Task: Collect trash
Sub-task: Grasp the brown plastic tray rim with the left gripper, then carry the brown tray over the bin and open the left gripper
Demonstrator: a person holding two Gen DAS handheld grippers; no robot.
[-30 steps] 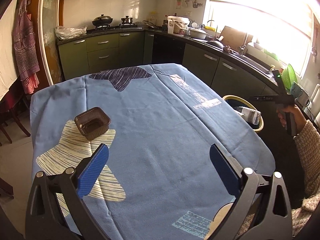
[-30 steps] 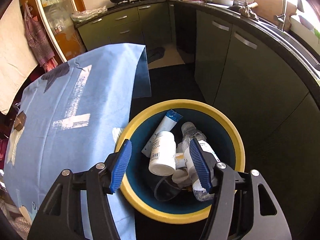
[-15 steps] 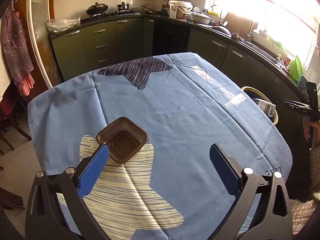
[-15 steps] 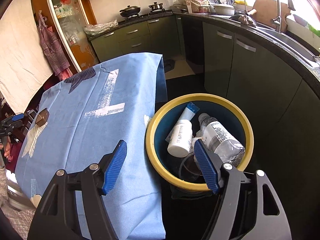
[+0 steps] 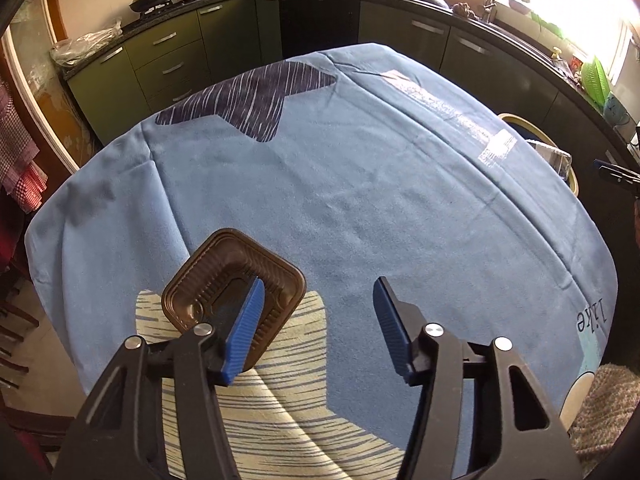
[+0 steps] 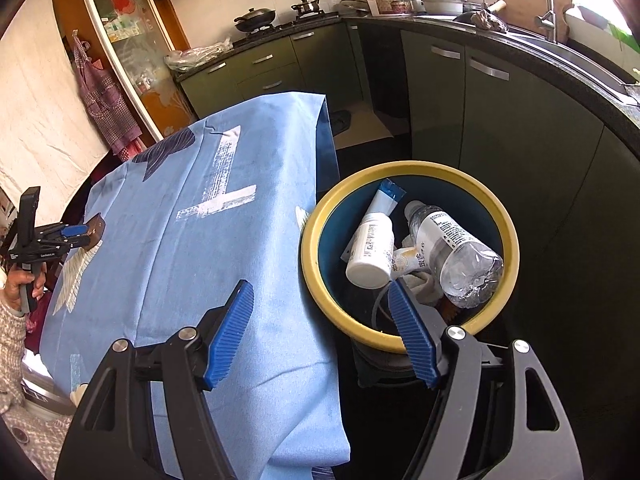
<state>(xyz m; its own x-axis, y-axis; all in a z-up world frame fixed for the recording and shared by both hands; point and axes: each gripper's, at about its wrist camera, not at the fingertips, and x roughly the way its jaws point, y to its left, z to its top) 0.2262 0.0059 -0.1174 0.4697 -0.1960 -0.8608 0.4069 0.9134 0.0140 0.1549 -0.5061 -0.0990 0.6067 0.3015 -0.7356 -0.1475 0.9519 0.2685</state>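
A brown plastic tray (image 5: 234, 292) is sitting on the blue-clothed tabletop (image 5: 360, 200), resting partly on a cream striped patch of the cloth; the left gripper (image 5: 318, 330) is reaching over it with its fingers closing, the left finger (image 5: 246, 330) dipping inside the tray's hollow and the right finger lying outside its near wall, so the wall is between them but not yet pinched; in the right wrist view the same tray is showing small at the far edge of the cloth beside that gripper, held by a hand in a knitted sleeve (image 6: 10, 332); the right gripper (image 6: 320, 330) is hovering with fingers apart and empty, above the tabletop's edge and the yellow-rimmed bin (image 6: 404, 170) standing just beside it on the floor; inside the bin a white bottle (image 6: 370, 252), a clear water bottle (image 6: 456, 248) and a blue-ended tube (image 6: 386, 198) are lying together.
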